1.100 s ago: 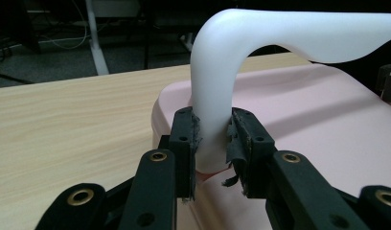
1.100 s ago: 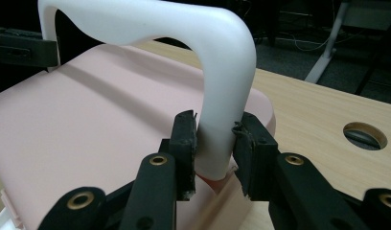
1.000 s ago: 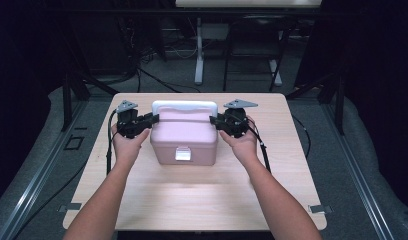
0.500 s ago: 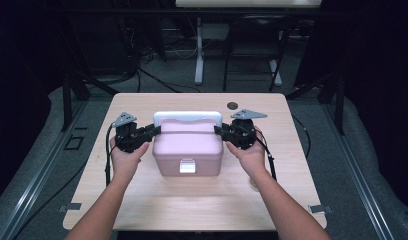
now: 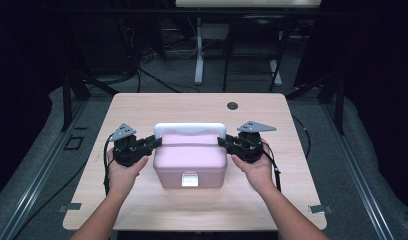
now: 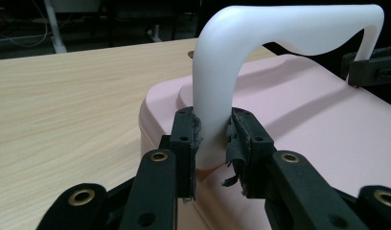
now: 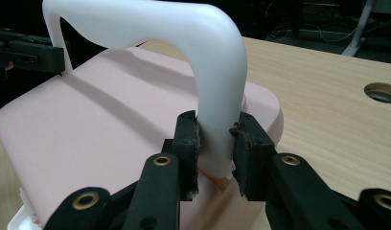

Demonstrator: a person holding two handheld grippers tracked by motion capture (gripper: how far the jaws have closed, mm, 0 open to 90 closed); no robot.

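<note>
Pink box (image 5: 190, 159): one, near centre of wooden worktop (image 5: 192, 107). White handle (image 5: 190, 128): one, upright. Two claws: left claw (image 5: 156, 141) clamped on handle's left leg, right claw (image 5: 223, 142) clamped on right leg.

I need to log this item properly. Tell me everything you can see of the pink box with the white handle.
The pink box is a rounded, smooth, plastic-looking case with a closed lid and a pale latch on its near face. Its white handle stands upright, arching across the lid. It sits on the wooden table, toward the near middle. The left tongs clamp the handle's left foot, the right tongs its right foot.
</note>
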